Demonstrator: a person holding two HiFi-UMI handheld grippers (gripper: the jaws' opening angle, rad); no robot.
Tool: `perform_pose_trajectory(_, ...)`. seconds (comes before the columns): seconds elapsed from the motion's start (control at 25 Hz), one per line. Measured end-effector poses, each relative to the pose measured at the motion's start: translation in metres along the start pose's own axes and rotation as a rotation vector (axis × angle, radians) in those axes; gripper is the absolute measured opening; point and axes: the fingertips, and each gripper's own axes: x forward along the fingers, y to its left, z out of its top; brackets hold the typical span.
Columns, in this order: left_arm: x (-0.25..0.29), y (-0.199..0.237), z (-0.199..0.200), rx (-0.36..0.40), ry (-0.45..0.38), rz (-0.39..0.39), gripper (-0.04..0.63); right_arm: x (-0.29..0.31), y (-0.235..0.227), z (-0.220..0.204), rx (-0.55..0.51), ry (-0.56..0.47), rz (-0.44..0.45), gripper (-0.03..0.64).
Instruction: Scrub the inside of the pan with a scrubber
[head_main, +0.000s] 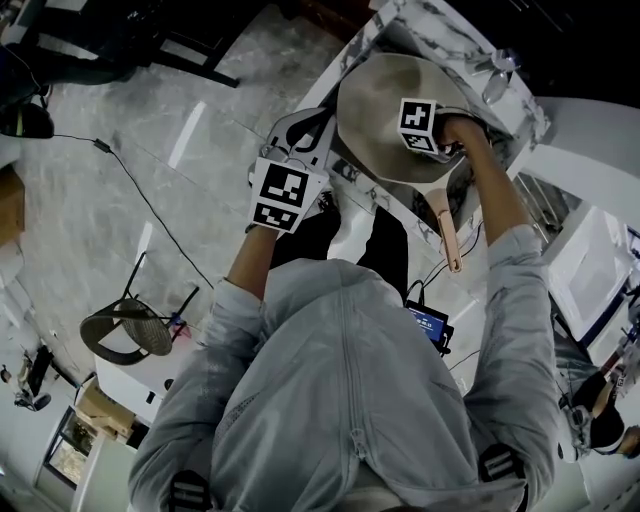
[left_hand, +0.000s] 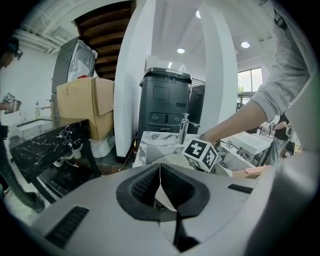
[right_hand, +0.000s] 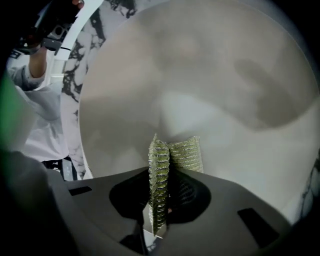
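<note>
A beige pan (head_main: 385, 95) rests tilted over the marble sink, its pink handle (head_main: 447, 228) pointing back toward me. In the right gripper view its inside (right_hand: 200, 75) fills the picture. My right gripper (right_hand: 160, 200) is shut on a green-gold mesh scrubber (right_hand: 160, 165), whose folded end touches the pan's floor. That gripper's marker cube (head_main: 420, 125) sits over the pan's right half. My left gripper (left_hand: 160, 172) is at the pan's left edge, jaws closed on a thin pale wedge that looks like the pan's rim (left_hand: 167, 197). Its marker cube (head_main: 285, 195) is nearer me.
The marble counter (head_main: 445, 30) surrounds the sink, with a faucet (left_hand: 184, 127) behind the pan. A cardboard box (left_hand: 85, 107), a dark bin (left_hand: 165, 102) and a black marble table (left_hand: 45, 145) stand beyond. A white appliance (head_main: 590, 270) is at the right, a stool (head_main: 125, 330) at the left.
</note>
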Motion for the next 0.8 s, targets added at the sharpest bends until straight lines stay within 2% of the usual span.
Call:
perform_pose_trajectory(0.2, 0.005, 0.003, 0.001, -0.005, 0.003, 0.002, 0.023, -0.006, -0.04, 0.004, 0.078, -0.054, -0.127, 0.086)
perform_pose_trajectory(0.56, 0.004, 0.009, -0.008, -0.011, 0.019, 0.014, 0.023, -0.032, -0.099, 0.038, 0.269, -0.282, -0.262, 0.086)
perform_pose_trajectory(0.8, 0.002, 0.015, -0.015, -0.024, 0.027, 0.03, 0.023, -0.048, -0.113, 0.069, 0.288, -0.381, -0.32, 0.086)
